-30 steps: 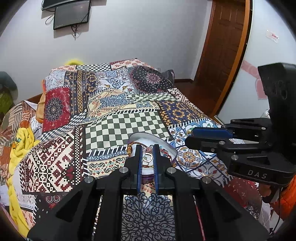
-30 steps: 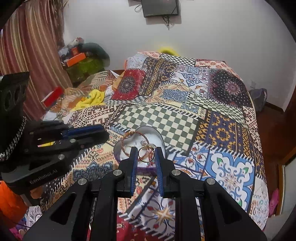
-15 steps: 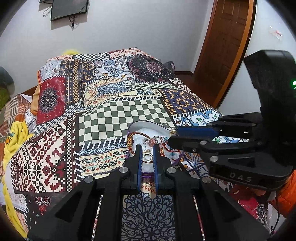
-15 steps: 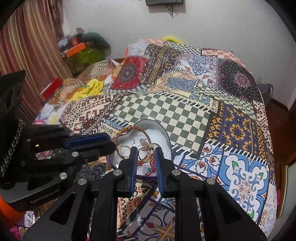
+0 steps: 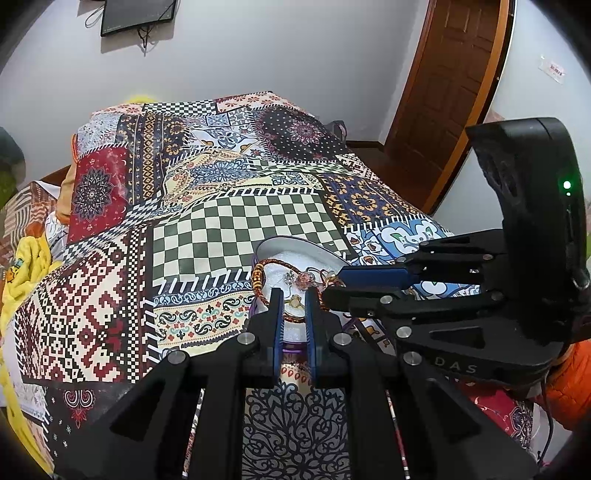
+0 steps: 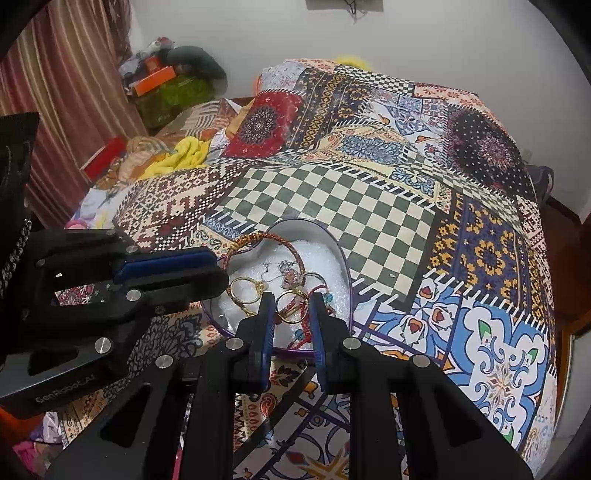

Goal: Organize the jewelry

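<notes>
Left wrist view: left gripper [image 5: 294, 295] pointing down at a heart-shaped tin [image 5: 295, 248] sitting on the bed's patchwork quilt [image 5: 240, 225]. Its jaws are drawn close, a narrow gap left between the blue pads, nothing pinched in it. Tips sit over the near part of the tin, just above its white padding. A braided red-and-gold bracelet [image 5: 264, 275] curves along the tin's left side; a pink bead charm [image 5: 303, 279] lies near the centre.

Right gripper [image 5: 334, 290] enters from the right in this view, turned on its side, tips over the tin's right edge. Jaws nearly together, nothing visibly caught.

Right wrist view: right gripper [image 6: 290, 301] over the near half of the tin [image 6: 334, 243], slim gap between the pads. A gold ring [image 6: 291, 304] lies in the tin in line with that gap; cannot tell if a pad touches it, and it is not gripped. A second gold ring [image 6: 245, 288] lies just to its left, by the tips of the left gripper [image 6: 216, 275], which reaches in from the left. Red corded pieces [image 6: 301, 334] with small turquoise beads lie tangled in the near right part of the tin. The braided bracelet [image 6: 284, 245] arcs across the far side, partly over the rim.

Background: wooden door [image 5: 443, 92] at right, wall screen [image 5: 138, 14] top left, striped curtain [image 6: 62, 92], yellow cloth [image 6: 181, 155] beside the bed.
</notes>
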`<action>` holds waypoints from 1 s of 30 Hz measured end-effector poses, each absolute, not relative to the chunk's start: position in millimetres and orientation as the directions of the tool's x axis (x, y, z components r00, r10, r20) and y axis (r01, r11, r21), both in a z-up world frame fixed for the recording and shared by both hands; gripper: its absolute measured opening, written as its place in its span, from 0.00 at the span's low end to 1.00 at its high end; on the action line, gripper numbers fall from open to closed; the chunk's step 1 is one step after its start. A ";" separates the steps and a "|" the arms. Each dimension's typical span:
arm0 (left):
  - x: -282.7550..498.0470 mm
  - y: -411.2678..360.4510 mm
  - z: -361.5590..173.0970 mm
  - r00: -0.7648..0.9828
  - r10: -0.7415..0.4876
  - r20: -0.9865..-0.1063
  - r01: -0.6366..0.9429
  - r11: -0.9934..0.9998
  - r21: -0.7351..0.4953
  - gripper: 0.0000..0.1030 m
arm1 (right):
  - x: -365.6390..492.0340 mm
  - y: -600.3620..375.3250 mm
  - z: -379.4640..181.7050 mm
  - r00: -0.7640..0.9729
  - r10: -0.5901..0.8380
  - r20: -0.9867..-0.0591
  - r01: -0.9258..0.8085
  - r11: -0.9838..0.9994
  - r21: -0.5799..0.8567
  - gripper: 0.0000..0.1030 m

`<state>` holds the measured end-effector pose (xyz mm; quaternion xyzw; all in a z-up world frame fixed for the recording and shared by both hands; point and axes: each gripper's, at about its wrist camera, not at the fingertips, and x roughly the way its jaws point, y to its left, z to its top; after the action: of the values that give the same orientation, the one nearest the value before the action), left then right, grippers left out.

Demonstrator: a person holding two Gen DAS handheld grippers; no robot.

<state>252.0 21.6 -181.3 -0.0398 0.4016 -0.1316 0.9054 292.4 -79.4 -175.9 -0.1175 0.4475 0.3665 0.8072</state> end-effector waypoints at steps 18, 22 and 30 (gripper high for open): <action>203.5 30.2 -92.4 0.784 -0.201 -0.587 0.147 0.979 -0.140 0.10 | 255.7 -109.3 -84.5 0.514 0.544 -0.663 -0.652 0.750 0.110 0.16; 169.8 27.6 -50.6 0.857 -0.172 -0.485 0.136 0.985 -0.108 0.10 | 225.1 -125.3 -40.1 0.613 0.568 -0.549 -0.639 0.765 0.079 0.16; 78.0 17.1 17.6 0.972 -0.093 -0.216 0.085 0.995 -0.044 0.41 | 133.7 -159.0 33.2 0.792 0.562 -0.239 -0.579 0.815 -0.005 0.16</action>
<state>78.0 17.1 17.6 -0.0170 0.1097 -0.0449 0.9928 133.7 -159.0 33.2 -0.0389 0.1140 0.3016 0.9458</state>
